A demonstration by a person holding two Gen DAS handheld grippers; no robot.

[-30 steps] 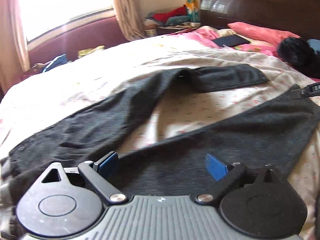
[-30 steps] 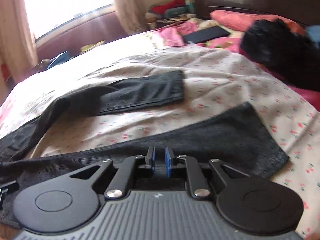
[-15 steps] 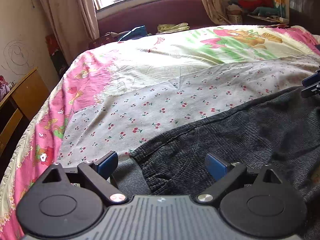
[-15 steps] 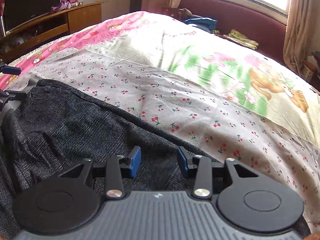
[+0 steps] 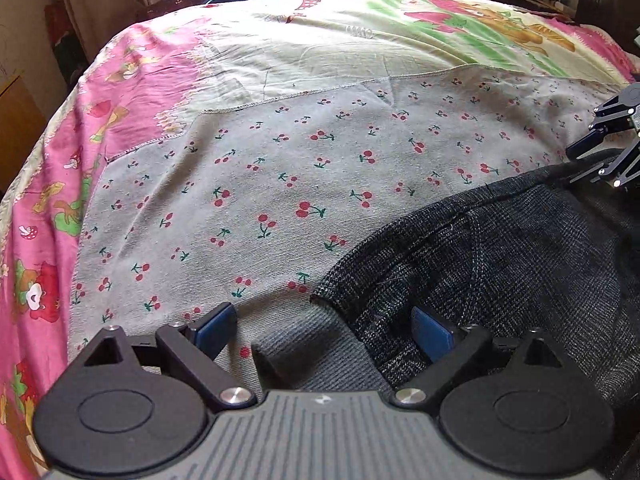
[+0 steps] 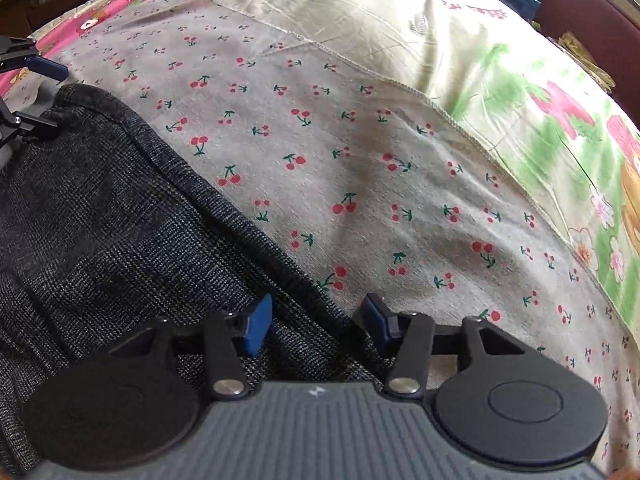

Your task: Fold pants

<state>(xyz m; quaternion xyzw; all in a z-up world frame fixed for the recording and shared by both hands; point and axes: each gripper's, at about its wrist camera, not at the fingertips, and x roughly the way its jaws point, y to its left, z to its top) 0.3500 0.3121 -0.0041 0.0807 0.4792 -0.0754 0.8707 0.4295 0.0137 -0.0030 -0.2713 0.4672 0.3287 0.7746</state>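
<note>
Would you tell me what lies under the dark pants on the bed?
The cherry-print sheet runs under the dark pants. A grey ribbed layer peeks out at their corner; the rest beneath is covered.

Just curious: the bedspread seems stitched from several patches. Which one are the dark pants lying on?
The grey cherry-print patch. The pants rest only there, not on the pink border or the pale cartoon panel.

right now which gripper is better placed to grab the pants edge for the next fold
Right, probably. The right gripper straddles the pants edge, jaws opening with the fabric between them. The left gripper is open over the corner, mostly above lining and sheet.
</note>
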